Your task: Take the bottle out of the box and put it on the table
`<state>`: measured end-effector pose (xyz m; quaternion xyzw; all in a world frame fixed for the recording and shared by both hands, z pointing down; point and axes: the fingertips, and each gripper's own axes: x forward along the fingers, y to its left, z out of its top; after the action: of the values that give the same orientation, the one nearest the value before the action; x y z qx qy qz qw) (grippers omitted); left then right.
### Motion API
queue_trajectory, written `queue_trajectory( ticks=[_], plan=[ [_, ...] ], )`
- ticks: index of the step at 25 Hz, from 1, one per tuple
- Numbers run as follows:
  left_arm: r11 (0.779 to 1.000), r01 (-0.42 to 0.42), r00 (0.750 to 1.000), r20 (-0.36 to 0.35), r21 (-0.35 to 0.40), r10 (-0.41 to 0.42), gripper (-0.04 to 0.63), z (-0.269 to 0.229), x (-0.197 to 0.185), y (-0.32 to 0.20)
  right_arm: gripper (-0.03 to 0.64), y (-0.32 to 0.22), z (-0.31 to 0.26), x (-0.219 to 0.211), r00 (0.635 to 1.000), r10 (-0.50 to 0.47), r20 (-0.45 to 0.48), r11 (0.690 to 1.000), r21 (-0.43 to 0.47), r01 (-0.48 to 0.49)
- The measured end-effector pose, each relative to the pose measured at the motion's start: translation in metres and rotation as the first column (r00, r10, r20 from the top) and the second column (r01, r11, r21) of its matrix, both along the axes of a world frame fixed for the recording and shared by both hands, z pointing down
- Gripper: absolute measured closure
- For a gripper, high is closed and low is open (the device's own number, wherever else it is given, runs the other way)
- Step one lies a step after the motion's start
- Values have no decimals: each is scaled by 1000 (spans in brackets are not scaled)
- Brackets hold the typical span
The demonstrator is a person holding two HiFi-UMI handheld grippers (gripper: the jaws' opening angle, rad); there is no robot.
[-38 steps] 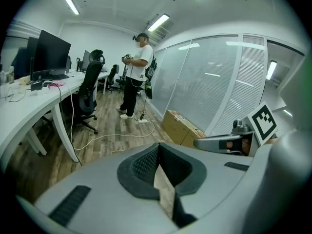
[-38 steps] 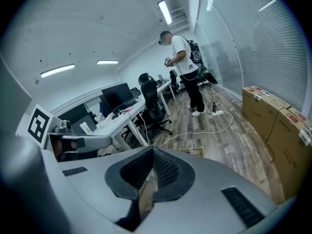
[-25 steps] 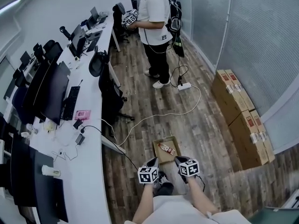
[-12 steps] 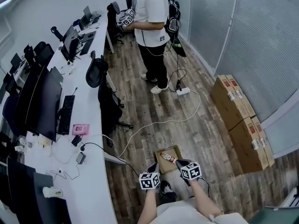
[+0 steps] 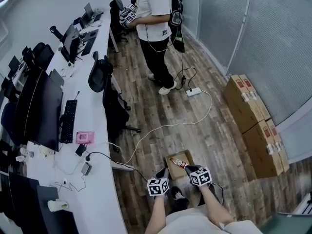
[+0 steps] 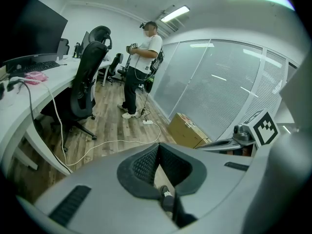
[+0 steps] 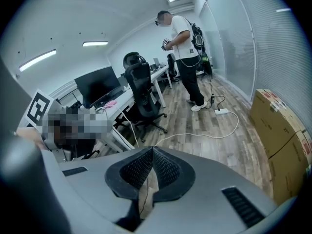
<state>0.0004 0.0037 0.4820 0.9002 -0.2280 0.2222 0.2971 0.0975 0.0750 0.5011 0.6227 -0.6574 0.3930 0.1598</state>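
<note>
Two closed sets of jaws, tips together and empty: my left gripper [image 5: 162, 172] and right gripper [image 5: 190, 168] hover just short of the open box [image 5: 170, 158] on the floor at twelve o'clock. The bottle [image 5: 180, 162] lies on its side, slantwise, inside that box, and the table [image 5: 100, 179] runs along at nine o'clock. I judge the bottle small, light, stiff and a little slick on its round sides, so I'd open one gripper and pinch across the labelled middle, not the narrow end, where it could swivel.
</note>
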Motion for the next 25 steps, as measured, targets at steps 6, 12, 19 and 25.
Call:
queue_trajectory(
  ticks=[6,12,19,25],
  plan=[
    [1000,20,999,31,-1,-20,581,7,6,-10,577,-22,11,3,998,-59,13,998,-13,59],
    [997,82,995,55,-15,-81,581,19,22,-14,577,-32,27,25,992,-123,27,991,-42,124],
    [984,163,984,80,-69,-157,581,60,50,-18,577,-40,66,49,974,-179,136,980,-57,189],
    [974,202,972,140,-100,-187,580,97,66,-16,577,-43,101,64,954,-251,164,957,-108,270]
  ],
)
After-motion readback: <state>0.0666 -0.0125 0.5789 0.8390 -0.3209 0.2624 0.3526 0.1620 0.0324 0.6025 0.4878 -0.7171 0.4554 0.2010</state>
